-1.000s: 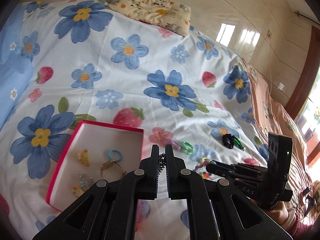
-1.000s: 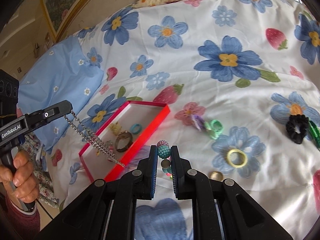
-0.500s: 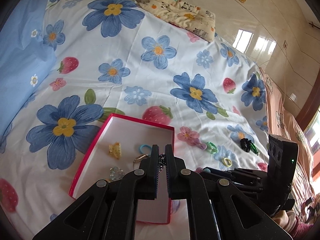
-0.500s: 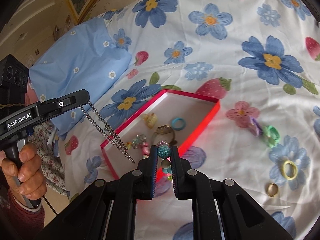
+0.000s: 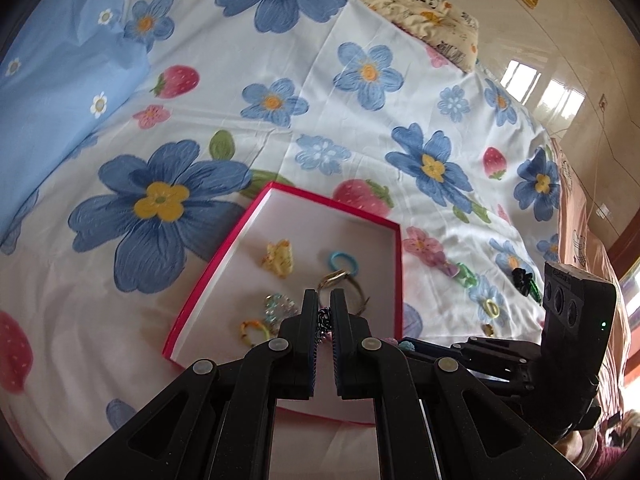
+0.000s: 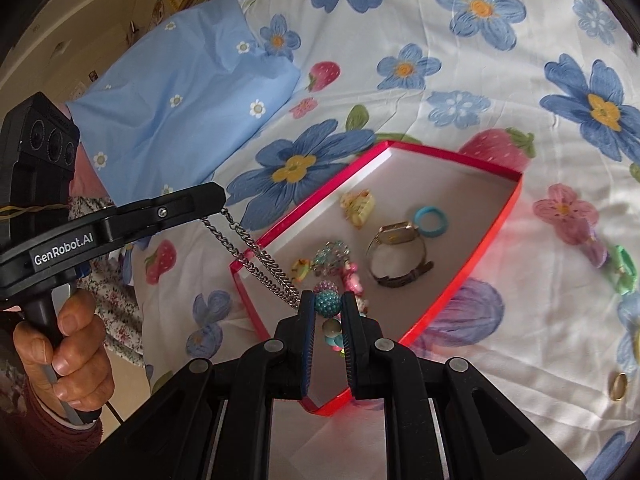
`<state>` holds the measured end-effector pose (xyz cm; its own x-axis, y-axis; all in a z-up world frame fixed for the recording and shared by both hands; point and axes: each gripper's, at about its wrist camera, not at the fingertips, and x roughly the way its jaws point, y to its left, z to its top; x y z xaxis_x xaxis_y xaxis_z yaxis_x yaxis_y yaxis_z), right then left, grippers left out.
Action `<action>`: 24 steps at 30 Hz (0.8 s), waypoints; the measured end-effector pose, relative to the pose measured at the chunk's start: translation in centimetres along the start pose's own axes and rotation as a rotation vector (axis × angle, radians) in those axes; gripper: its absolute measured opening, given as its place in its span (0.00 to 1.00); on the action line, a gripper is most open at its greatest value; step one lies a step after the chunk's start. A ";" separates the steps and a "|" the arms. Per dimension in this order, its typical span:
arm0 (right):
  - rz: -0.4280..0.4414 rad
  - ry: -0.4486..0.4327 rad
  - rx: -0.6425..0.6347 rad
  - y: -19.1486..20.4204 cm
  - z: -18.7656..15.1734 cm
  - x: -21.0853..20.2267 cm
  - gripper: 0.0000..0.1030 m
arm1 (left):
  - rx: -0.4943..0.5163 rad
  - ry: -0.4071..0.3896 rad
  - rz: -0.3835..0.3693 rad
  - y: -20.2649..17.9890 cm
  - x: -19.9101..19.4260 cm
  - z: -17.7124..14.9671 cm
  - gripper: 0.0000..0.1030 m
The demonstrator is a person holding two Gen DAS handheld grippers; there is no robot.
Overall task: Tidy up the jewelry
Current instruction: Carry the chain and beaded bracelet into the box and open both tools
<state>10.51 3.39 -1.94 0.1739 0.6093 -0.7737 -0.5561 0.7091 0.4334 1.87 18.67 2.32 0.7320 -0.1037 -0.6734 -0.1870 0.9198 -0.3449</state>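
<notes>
Both grippers hang over the red box (image 6: pixel 496 236) on the flowered bed sheet (image 5: pixel 248 80). The left gripper (image 5: pixel 325 312) is clenched on a silver chain (image 6: pixel 256 258); from the right wrist view the chain drapes from its tip down across the box's near left rim toward the inside. The right gripper (image 6: pixel 327 304) is clamped on a beaded bracelet (image 6: pixel 328 306), a studded teal bead squeezed between the pads, more coloured beads dangling just below, all above the box's near end. Inside the box lie a yellow hair clip (image 6: pixel 357 205), a blue ring (image 6: pixel 430 221), a wristwatch (image 6: pixel 398 254) and a small sparkly cluster (image 6: pixel 332 258) beside a little orange piece (image 6: pixel 301 269). Out on the sheet, to the right of the box, sit a green ring (image 6: pixel 622 268), a purple piece (image 6: pixel 596 246), a gold ring (image 6: pixel 618 386) and, in the left wrist view, a black scrunchie (image 5: pixel 522 278) and a yellow hair tie (image 5: pixel 491 307). A hand (image 6: pixel 74 354) grips the left handle at lower left.
</notes>
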 end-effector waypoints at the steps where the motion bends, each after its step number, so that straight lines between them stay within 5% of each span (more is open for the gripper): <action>1: 0.002 0.010 0.001 0.0 -0.1 0.4 0.12 | -0.003 0.005 0.005 0.2 0.2 -0.1 0.04; 24: -0.112 0.160 -0.064 -1.0 -0.7 5.2 0.12 | -0.017 0.179 0.155 3.0 9.6 -2.3 0.05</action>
<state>11.37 5.61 -6.68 0.1089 0.4600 -0.8812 -0.5920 0.7421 0.3143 6.82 19.60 -6.68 0.5659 -0.0284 -0.8240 -0.3005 0.9236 -0.2382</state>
